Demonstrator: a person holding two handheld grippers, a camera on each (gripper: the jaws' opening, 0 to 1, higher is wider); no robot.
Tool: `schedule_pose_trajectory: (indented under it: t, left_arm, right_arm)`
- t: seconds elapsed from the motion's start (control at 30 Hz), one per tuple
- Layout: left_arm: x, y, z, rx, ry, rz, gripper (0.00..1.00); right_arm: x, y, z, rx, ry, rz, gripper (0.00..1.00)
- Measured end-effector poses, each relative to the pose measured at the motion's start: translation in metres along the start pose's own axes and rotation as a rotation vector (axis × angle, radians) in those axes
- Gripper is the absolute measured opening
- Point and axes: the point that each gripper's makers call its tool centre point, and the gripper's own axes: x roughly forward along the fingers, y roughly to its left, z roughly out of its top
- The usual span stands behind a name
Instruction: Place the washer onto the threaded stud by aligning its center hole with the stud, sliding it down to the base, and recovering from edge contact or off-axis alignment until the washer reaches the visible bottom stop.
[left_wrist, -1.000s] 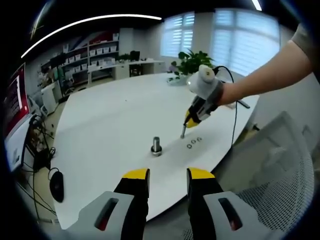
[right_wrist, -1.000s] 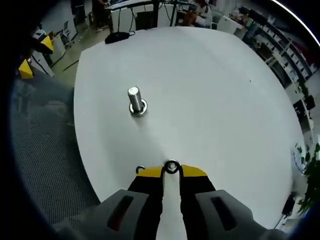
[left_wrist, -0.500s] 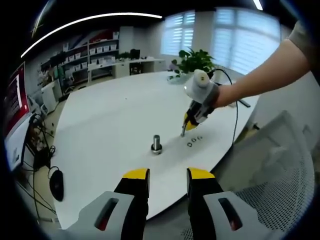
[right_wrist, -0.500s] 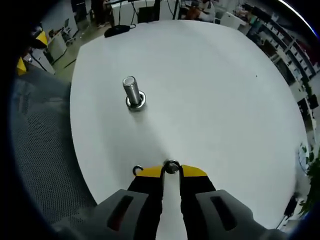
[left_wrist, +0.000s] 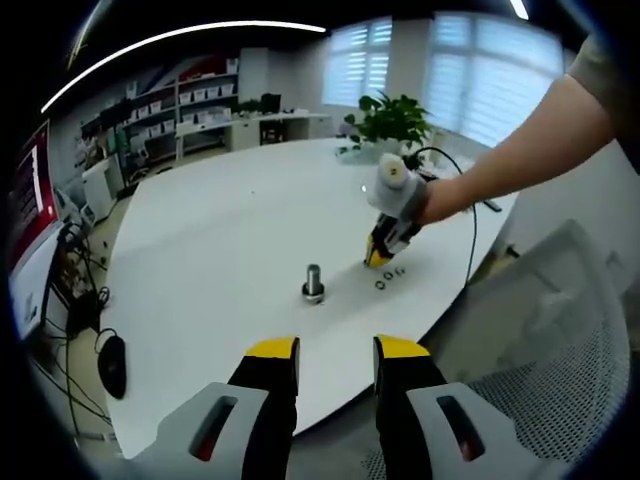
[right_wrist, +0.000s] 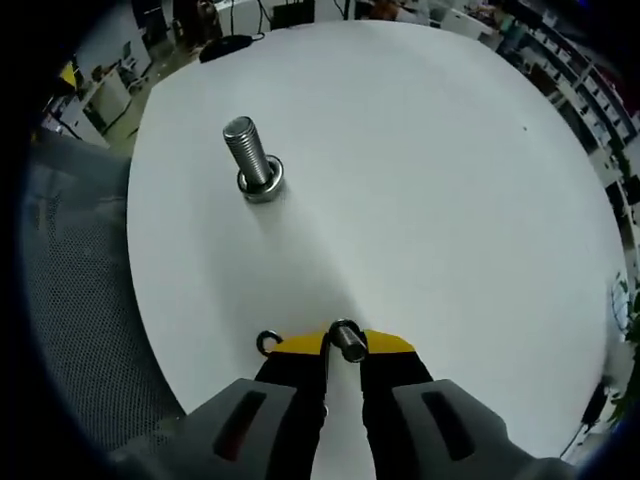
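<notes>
the washer (right_wrist: 346, 336) is pinched between the tips of the right gripper (right_wrist: 345, 345), seen nearly edge-on just above the yellow pads — a thin ring of bright metal, light, stiff and, by the look of it, slippery. a grip on the rim alone gives little to hold, so it will likely twist or slip if it catches the stud's edge; holding it across the outer edge, with the centre hole left clear, looks like the right hold.

the threaded stud (right_wrist: 249, 155) stands upright on its round base, in from the near edge of the white tabletop (right_wrist: 450, 200) and well apart from the held washer. from the left gripper view the stud (left_wrist: 313, 283) sits on bare tabletop (left_wrist: 200, 240), with the right gripper (left_wrist: 378, 257) low beside it, toward the edge nearest the person's arm (left_wrist: 520, 150).

two spare washers (left_wrist: 388, 281) lie flat on the tabletop just beside the right gripper's tips, and another ring (right_wrist: 267, 343) shows just beside its left pad. nothing stands between washer and stud.

the left gripper (left_wrist: 337, 350) hangs back off the near edge, its jaws apart and holding nothing. a mesh chair back (left_wrist: 560, 330) and a potted plant (left_wrist: 392, 118) are well clear.
</notes>
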Motion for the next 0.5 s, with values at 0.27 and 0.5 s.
schedule_pose_trajectory:
  t: [0.27,0.5]
  left_arm:
    - [-0.0003,0.0014,0.0002,-0.003,-0.001,0.007,0.28]
    - [0.0003,0.0010,-0.0014,-0.004,0.007,0.004,0.28]
  right_arm:
    - [0.0022,0.0004,-0.0005,-0.006,-0.011,-0.003,0.15]
    - [-0.0018,-0.0024,-0.0031,-0.009,-0.010,-0.012,0.16]
